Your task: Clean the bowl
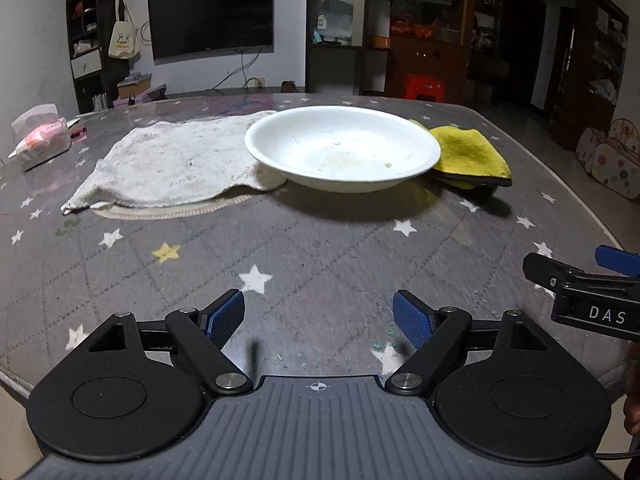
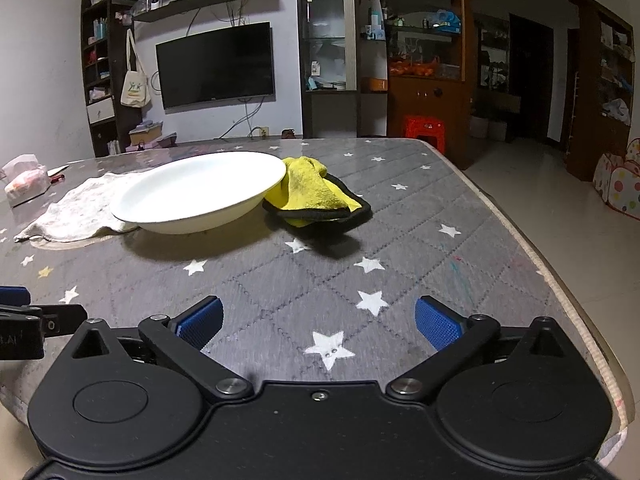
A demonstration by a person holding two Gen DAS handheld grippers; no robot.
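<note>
My left fingers (image 1: pixel 318 317), blue ribbed pads on black linkages, spread wide with nothing between them, low over the near edge of the grey quilted star-print surface (image 1: pixel 320 256). My right fingers (image 2: pixel 319 325) likewise spread wide and hold nothing, just beside the left ones; each pair pokes into the other's view at the side. Small pale crumbs lie on the surface right ahead of the left pads.

Between fingers and bowl there is only bare quilted cover, nothing in the way. Shallow wide white bowl (image 1: pixel 343 148) sits mid-surface, upright; a few yellowish food specks and smears on its inner floor. In the right wrist view the same bowl (image 2: pixel 199 192) is left of centre.

Crumpled off-white cloth (image 1: pixel 168 162) lies flat to the bowl's left, its right edge tucked under the bowl rim; a pale round mat peeks from beneath its near edge. Folded yellow microfibre cloth with black trim (image 2: pixel 316 194) is at the bowl's right, touching or slightly under the rim.

Far left edge: pink-and-white soft tissue pack (image 1: pixel 40 142), well apart from the bowl, a small red item beside it.

Beyond the surface: wall-mounted black flat TV (image 2: pixel 216 65), cream tote bag (image 2: pixel 135 84) hanging on dark shelving, glass cabinet, red plastic stool (image 2: pixel 425 127), polka-dot play tent (image 2: pixel 618 184) on the floor at right.
</note>
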